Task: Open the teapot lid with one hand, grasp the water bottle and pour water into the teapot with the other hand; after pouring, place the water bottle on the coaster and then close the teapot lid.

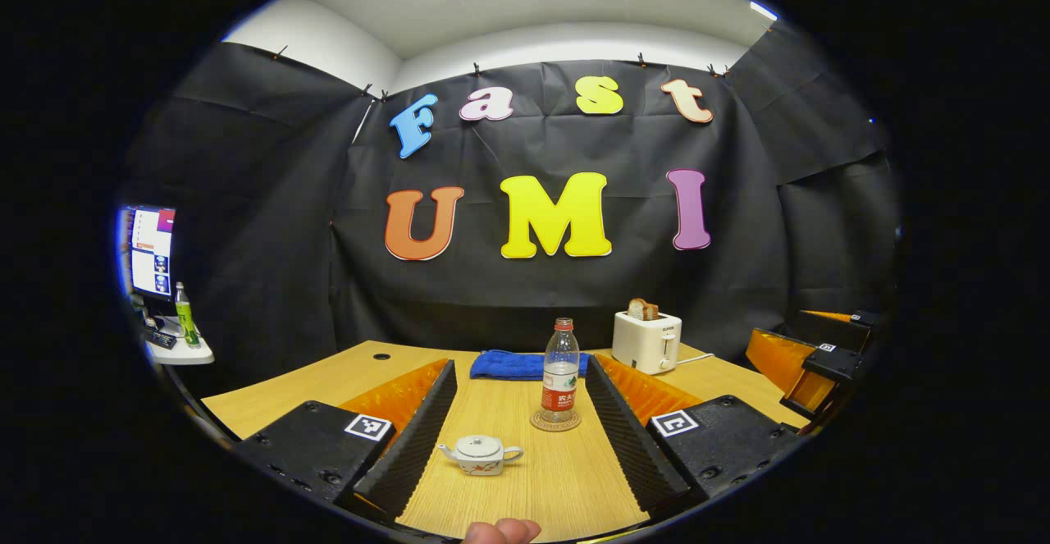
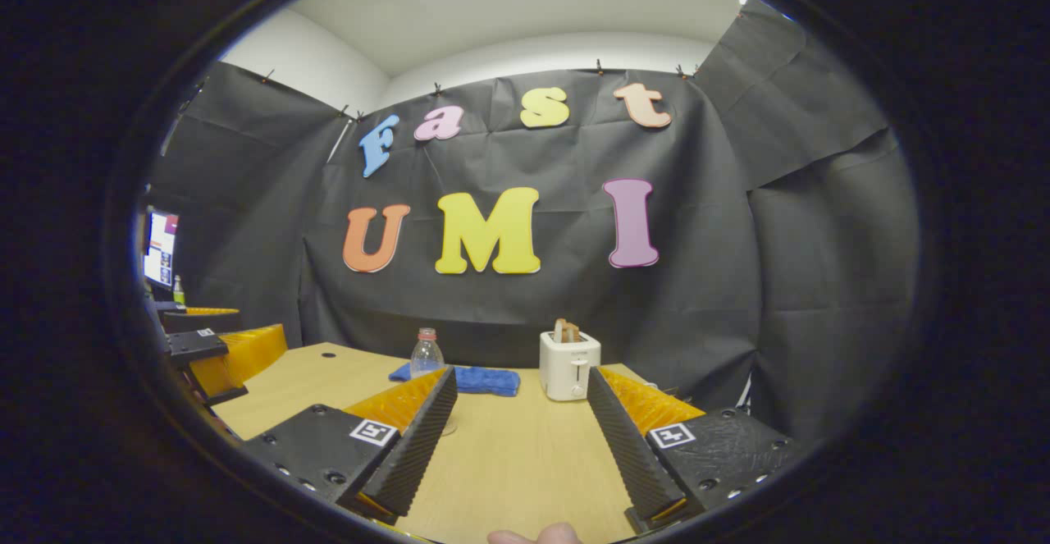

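So the wooden surface (image 1: 525, 478) takes up the whole bottom of my left gripper view, and everything sits on it. Biggest thing on there is the white toaster (image 1: 647, 341) near the far edge toward the right corner, with a slice of toast (image 1: 642, 309) poking out the top. Just left of it along that same far edge is a folded blue cloth (image 1: 513, 364). In front of the cloth stands the water bottle (image 1: 560, 372), upright, cap on, sitting right on the round coaster (image 1: 555, 422). A bit nearer to me and slightly left of the bottle is the little white teapot (image 1: 481, 454), lid on, spout pointing left, apart from the coaster. My left hand-held gripper (image 1: 513, 445) is spread wide with nothing in it, fingers on either side of the teapot and bottle in the picture but not touching either. A bit of my finger (image 1: 502, 531) shows at the bottom edge. My right hand-held gripper (image 2: 517, 454) is spread wide too, holding nothing, hovering over bare wood; in the right gripper view the bottle peeks out behind its left finger, with the toaster between the fingers farther back. Way off the left edge there's a side shelf with a monitor (image 1: 152, 250) and a green bottle (image 1: 187, 315).
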### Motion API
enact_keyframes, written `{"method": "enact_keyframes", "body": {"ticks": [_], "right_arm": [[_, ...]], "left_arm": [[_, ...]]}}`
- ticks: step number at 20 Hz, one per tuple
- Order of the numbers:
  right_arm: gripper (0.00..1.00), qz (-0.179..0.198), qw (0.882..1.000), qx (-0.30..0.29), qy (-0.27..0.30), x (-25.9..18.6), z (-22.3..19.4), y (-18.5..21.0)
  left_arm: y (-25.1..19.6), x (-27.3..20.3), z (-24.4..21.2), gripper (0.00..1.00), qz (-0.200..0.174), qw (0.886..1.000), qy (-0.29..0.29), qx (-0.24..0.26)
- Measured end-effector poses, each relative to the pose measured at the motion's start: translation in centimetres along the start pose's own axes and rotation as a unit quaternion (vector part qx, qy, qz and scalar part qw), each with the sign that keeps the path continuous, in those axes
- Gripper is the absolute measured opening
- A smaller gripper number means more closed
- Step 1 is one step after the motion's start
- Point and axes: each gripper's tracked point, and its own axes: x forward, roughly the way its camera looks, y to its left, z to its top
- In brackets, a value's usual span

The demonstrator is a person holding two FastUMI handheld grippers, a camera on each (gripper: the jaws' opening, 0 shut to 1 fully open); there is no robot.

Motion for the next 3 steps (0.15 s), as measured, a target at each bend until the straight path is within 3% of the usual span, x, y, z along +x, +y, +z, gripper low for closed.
{"method": "enact_keyframes", "body": {"ticks": [3], "right_arm": [[0.98,0.001,1.000,-0.005,0.005,0.35,-0.49,0.90]], "left_arm": [[0.59,0.09,0.14,0.99,0.003,1.000,-0.002,0.007]]}}
